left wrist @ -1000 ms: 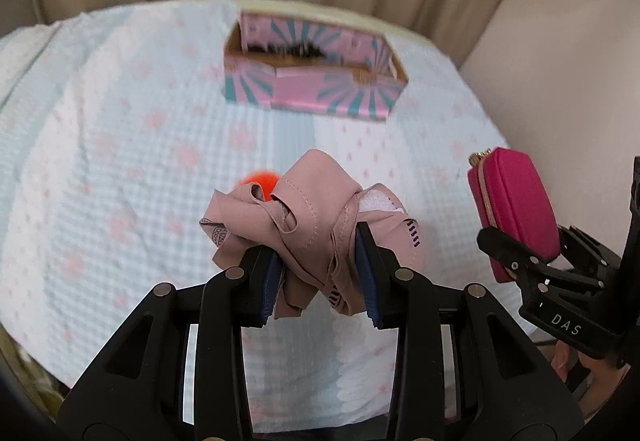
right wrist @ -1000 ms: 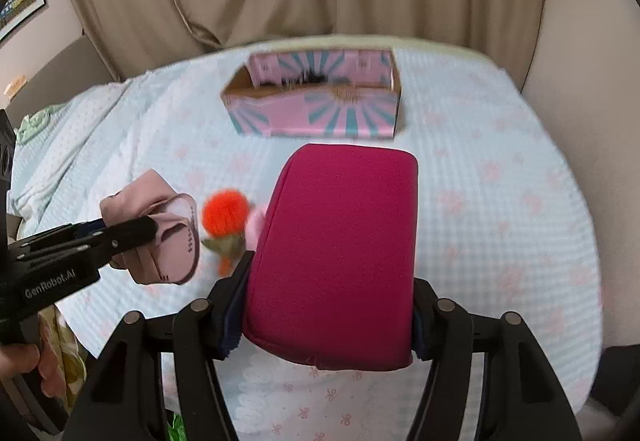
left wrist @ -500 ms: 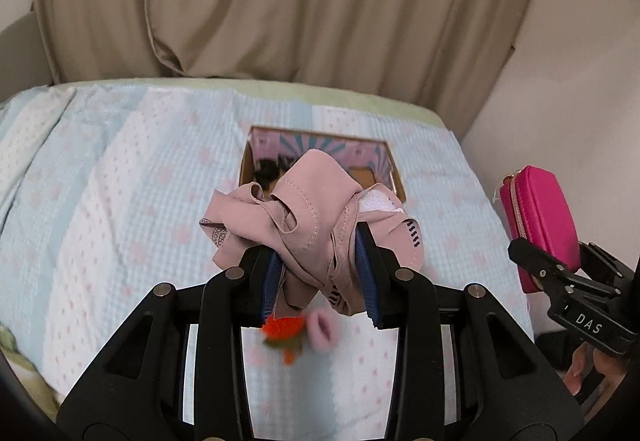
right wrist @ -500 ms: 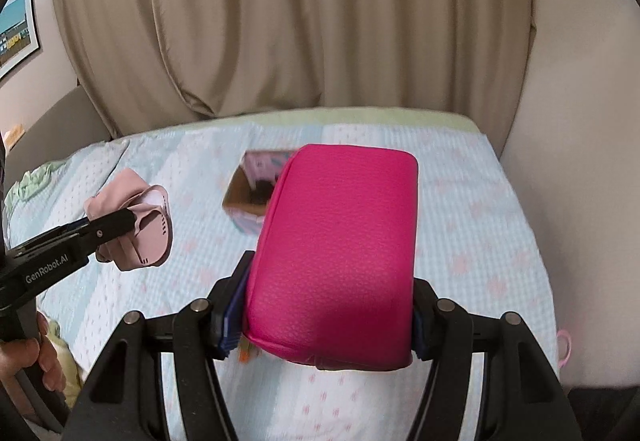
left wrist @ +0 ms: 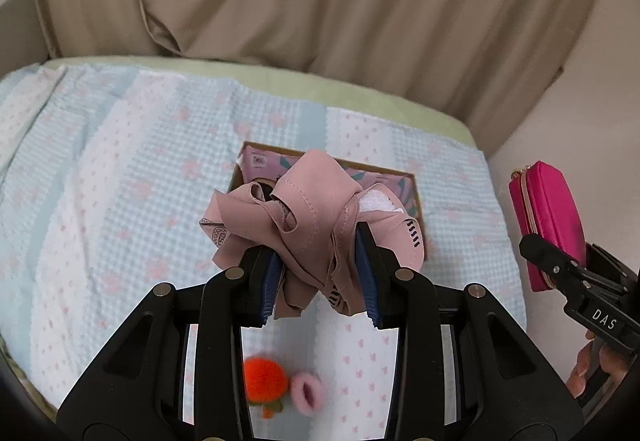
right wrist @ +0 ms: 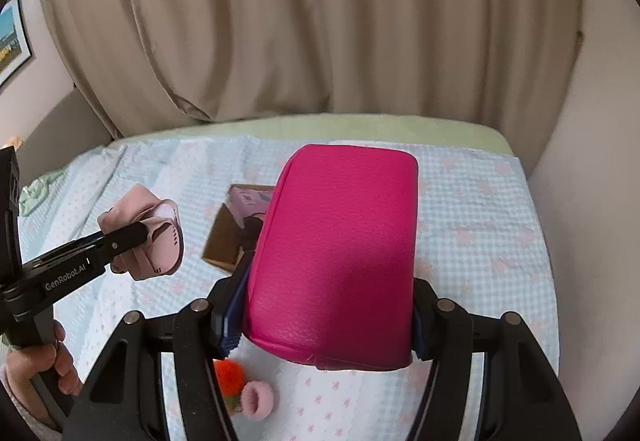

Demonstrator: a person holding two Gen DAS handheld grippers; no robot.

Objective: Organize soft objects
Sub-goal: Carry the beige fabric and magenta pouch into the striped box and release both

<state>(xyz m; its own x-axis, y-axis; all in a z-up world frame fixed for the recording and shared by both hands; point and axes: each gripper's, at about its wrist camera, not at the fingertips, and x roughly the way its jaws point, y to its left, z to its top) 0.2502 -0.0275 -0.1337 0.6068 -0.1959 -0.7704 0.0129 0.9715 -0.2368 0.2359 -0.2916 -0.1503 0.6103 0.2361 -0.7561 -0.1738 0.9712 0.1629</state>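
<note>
Evidently both loads hang over the far open box [left wrist: 412, 197] ready for dropping in: the left gripper [left wrist: 318, 273] pinches a bunched pink cloth [left wrist: 304, 213], the right gripper [right wrist: 326, 321] clamps a magenta pouch [right wrist: 340, 253].

A bedroom in a home. A bed [left wrist: 120, 169] with a soft blue and white blanket [right wrist: 480, 201] with little pink flowers. Long tan curtains [right wrist: 320, 21] behind it. A picture [right wrist: 12, 37] on the wall.
</note>
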